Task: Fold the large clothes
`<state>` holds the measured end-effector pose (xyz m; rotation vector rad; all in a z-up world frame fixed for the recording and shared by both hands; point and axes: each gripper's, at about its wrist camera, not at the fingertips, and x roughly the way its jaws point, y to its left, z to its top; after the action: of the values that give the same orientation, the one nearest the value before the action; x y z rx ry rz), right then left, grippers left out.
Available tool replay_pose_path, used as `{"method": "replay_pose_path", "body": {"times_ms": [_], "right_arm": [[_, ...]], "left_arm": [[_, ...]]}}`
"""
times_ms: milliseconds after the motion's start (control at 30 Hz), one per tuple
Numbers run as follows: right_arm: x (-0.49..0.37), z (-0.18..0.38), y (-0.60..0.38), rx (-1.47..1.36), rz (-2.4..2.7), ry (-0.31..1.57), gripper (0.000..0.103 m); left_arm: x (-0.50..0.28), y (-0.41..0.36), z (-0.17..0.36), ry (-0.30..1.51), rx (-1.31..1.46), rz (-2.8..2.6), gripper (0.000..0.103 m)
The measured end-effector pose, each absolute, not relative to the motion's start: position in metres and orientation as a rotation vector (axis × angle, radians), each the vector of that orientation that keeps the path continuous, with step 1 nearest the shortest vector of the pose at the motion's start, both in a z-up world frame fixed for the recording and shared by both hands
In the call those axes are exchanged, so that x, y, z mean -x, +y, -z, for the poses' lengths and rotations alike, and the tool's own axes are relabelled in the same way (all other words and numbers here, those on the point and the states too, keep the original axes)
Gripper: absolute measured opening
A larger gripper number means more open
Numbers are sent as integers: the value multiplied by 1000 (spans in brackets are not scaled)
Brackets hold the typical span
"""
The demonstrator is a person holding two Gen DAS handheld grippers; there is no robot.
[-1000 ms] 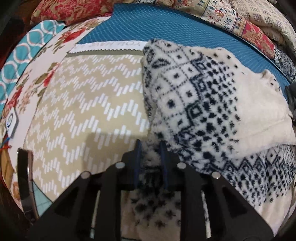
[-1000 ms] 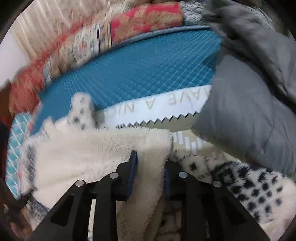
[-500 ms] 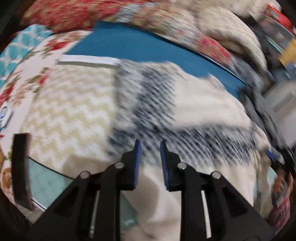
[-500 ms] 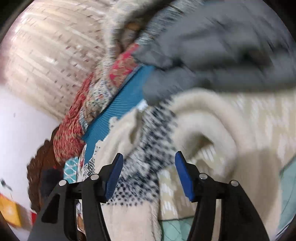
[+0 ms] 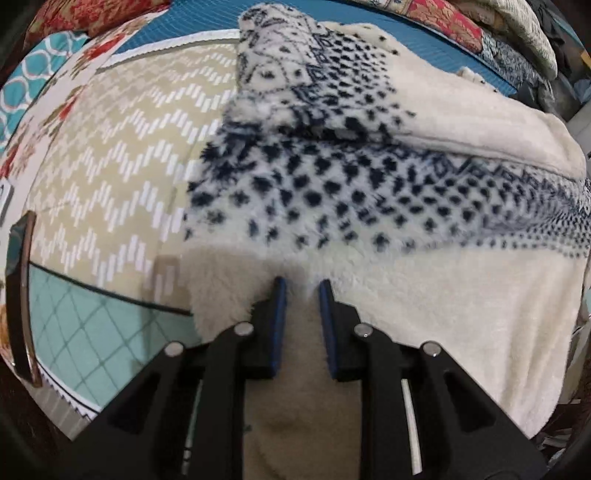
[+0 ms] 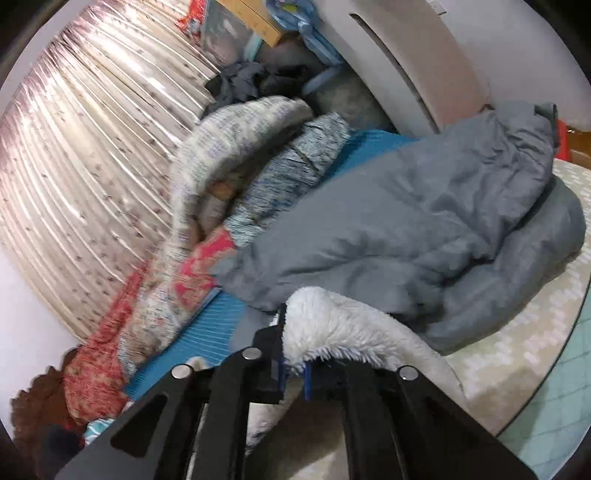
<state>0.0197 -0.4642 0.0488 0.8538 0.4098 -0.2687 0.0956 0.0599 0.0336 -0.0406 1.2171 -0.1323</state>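
Observation:
A cream fleece sweater (image 5: 332, 192) with a dark blue dotted pattern lies spread on a beige chevron mat (image 5: 110, 147), one patterned part folded over on top. My left gripper (image 5: 301, 291) points down at its plain cream lower part. The jaws stand narrow, and fleece fills the gap between them. In the right wrist view a fold of the same fleece (image 6: 332, 325) sits between the pads of my right gripper (image 6: 295, 347) and drapes over the right finger. Its jaws are opening.
A crumpled grey padded jacket (image 6: 424, 229) lies just beyond the right gripper on the mat. Rolled blankets (image 6: 229, 147) line the far side, with a curtain (image 6: 92, 147) behind them. A blue quilted mat (image 5: 207, 18) and a mint quilted cover (image 5: 92, 325) border the beige mat.
The left gripper slid from the sweater's patterned edge onto its plain cream part. The right gripper swung away toward the grey jacket. Its jaws spread wide, then narrowed on a fleece fold.

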Motion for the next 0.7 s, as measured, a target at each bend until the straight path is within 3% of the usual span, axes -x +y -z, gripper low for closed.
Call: {"method": "replay_pose_path", "body": {"times_ms": [167, 367, 600, 700], "right_arm": [[-22, 16, -461, -1073, 152, 592, 102], [15, 27, -438, -1095, 46, 610, 89], [100, 0, -430, -834, 225, 586, 81], [100, 17, -430, -754, 333, 671, 77]], "left_arm": [[-94, 52, -41, 1220, -2, 133, 20], [-84, 66, -72, 1181, 61, 158, 20], [-51, 76, -82, 1158, 89, 215, 20], [-38, 68, -68, 1184, 75, 232, 20]]}}
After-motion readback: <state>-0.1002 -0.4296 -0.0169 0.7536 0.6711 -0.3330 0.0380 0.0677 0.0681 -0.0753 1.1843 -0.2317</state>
